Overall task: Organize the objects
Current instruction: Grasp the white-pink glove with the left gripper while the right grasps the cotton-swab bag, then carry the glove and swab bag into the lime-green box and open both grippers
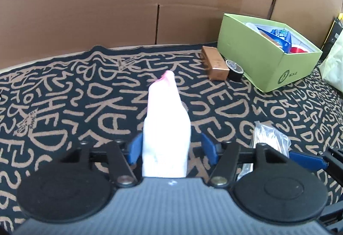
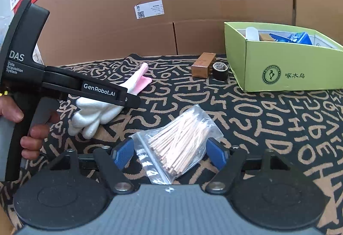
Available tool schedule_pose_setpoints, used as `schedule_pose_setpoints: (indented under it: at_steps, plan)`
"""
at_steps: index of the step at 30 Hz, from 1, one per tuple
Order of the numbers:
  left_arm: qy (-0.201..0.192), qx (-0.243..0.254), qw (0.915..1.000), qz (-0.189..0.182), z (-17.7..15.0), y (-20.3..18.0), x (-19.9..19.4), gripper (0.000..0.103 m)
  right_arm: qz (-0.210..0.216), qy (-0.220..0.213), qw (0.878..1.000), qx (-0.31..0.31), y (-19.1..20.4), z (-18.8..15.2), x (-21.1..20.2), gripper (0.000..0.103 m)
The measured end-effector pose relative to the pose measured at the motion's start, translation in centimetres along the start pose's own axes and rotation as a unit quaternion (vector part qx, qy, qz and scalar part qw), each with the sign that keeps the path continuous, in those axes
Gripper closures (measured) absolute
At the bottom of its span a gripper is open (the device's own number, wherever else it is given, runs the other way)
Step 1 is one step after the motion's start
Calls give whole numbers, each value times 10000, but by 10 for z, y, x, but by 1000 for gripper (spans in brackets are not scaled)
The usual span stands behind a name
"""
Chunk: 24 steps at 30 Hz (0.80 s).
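Note:
A white glove with a pink cuff [image 1: 166,127] lies on the patterned mat between the blue pads of my left gripper [image 1: 171,148]; the jaws are open, with a gap on the right side. From the right wrist view the left gripper [image 2: 126,97] sits over the glove [image 2: 94,115]. A clear bag of cotton swabs [image 2: 178,145] lies between the open fingers of my right gripper [image 2: 169,152]; it also shows in the left wrist view [image 1: 270,136]. A green box [image 2: 283,63] with several items inside stands at the far right [image 1: 265,59].
A small brown box [image 1: 215,63] and a black tape roll [image 1: 234,70] lie left of the green box, also seen in the right wrist view as box [image 2: 202,65] and roll [image 2: 220,71]. Large cardboard boxes [image 1: 128,9] wall off the back of the mat.

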<state>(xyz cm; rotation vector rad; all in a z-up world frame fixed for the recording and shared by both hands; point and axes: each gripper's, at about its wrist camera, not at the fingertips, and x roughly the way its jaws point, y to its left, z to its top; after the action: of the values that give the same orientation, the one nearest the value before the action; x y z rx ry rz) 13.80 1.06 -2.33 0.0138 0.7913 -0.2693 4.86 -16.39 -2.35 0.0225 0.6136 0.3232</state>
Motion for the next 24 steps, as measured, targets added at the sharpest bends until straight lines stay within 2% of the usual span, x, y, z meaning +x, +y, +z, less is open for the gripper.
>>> schedule_pose_setpoints:
  at_steps: [3, 4, 5, 6, 9, 10, 11, 13, 14, 17, 20, 24]
  plan:
    - [15, 144, 9998, 100, -1, -2, 2, 57, -141, 45, 9997, -211, 5, -2, 6, 28]
    - [-1, 180, 9998, 121, -1, -2, 2, 57, -189, 17, 9994, -303, 6, -4, 6, 30]
    - [-8, 187, 9997, 128, -2, -2, 2, 57, -232, -8, 9992, -338, 7, -4, 6, 41]
    - [-19, 178, 9997, 142, -2, -1, 1, 57, -210, -46, 9992, -347, 8, -4, 4, 58]
    - [-42, 184, 9997, 160, -3, 0, 1, 58, -160, -110, 9996, -225, 4, -4, 2, 68]
    - [-52, 213, 9996, 195, -4, 0, 0, 71, -155, -138, 9996, -171, 4, -4, 1, 69]
    - [-58, 250, 9995, 191, -4, -1, -2, 78, -132, -167, 9997, -108, 2, -4, -1, 73]
    - [-36, 190, 9998, 40, -5, -1, -7, 88, -60, -212, 9997, 56, -1, -5, -7, 77]
    - [-51, 177, 9998, -59, -5, -2, -11, 89, -16, -252, 9996, 122, -4, -5, -11, 78]
    - [-263, 269, 9989, -290, 2, -14, -27, 90, -32, -424, 9989, 202, -12, 0, -26, 79]
    - [-548, 387, 9955, -676, 19, -32, -47, 90, -116, -734, 9969, 250, -25, 14, -46, 79]
    - [-876, 639, 9885, -1054, 49, -64, -65, 90, -411, -1175, 9919, 230, -49, 35, -70, 79]
